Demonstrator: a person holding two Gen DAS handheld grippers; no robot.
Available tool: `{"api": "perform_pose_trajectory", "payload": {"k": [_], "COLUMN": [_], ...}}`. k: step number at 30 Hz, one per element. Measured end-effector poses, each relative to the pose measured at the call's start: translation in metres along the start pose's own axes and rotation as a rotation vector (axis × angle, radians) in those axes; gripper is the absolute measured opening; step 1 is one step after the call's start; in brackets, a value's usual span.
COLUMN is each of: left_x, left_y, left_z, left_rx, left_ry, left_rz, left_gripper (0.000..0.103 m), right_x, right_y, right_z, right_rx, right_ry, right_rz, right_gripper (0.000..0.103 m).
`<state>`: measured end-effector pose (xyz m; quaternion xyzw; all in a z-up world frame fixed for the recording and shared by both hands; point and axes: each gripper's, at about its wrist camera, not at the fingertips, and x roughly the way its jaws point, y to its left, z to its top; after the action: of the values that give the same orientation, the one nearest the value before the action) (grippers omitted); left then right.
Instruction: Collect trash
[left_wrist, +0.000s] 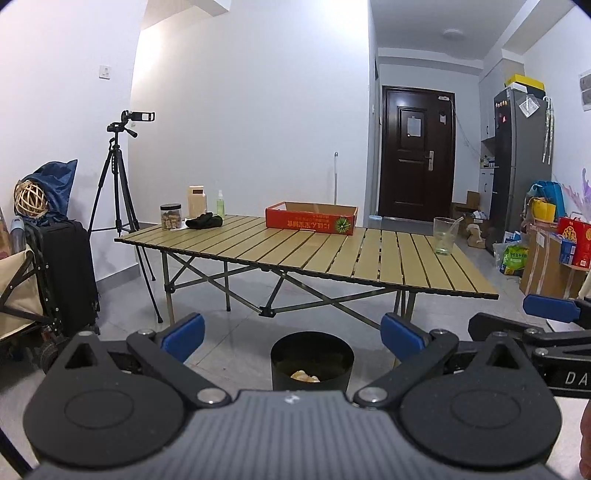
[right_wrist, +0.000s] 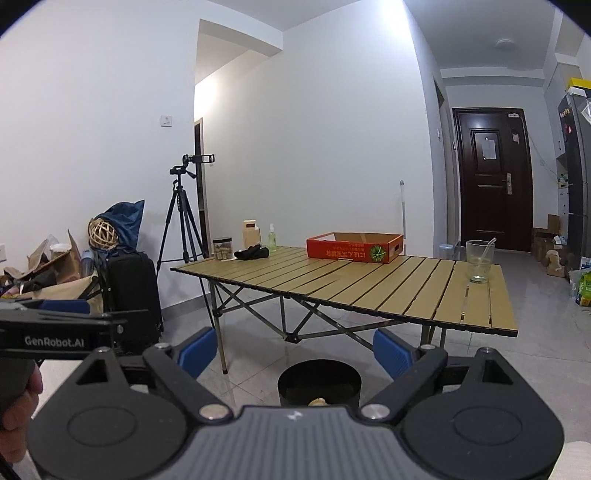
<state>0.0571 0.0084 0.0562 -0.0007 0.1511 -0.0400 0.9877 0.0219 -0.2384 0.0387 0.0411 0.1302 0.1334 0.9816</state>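
We hold our left gripper (left_wrist: 291, 334) and right gripper (right_wrist: 295, 350) with jaws wide apart, gripping nothing, above the black bin (left_wrist: 312, 360) on the floor; pale trash (left_wrist: 304, 376), perhaps crumpled paper, lies inside.

Your left claw body hides the bin's (left_wrist: 312, 360) base; its pale scraps (left_wrist: 304, 376) are too small to identify. At 3 o'clock, right claw (left_wrist: 550, 314) is cut by the edge.
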Motion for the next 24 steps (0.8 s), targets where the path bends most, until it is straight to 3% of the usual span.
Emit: {"api": "perform_pose_trajectory", "payload": {"k": [24], "left_x": [-0.0093], "left_y": [0.0038], "left_z": [0.0031], "left_rx": [0.006], "left_ry": [-0.026], "left_rz": [0.01], "left_gripper": [0.103], "right_x": [-0.007], "right_y": [0.0066], "right_z": [-0.0001], "right_rx": [-0.017], "right_ry": [-0.033], "right_rz": [0.023], "right_gripper": [0.091]}}
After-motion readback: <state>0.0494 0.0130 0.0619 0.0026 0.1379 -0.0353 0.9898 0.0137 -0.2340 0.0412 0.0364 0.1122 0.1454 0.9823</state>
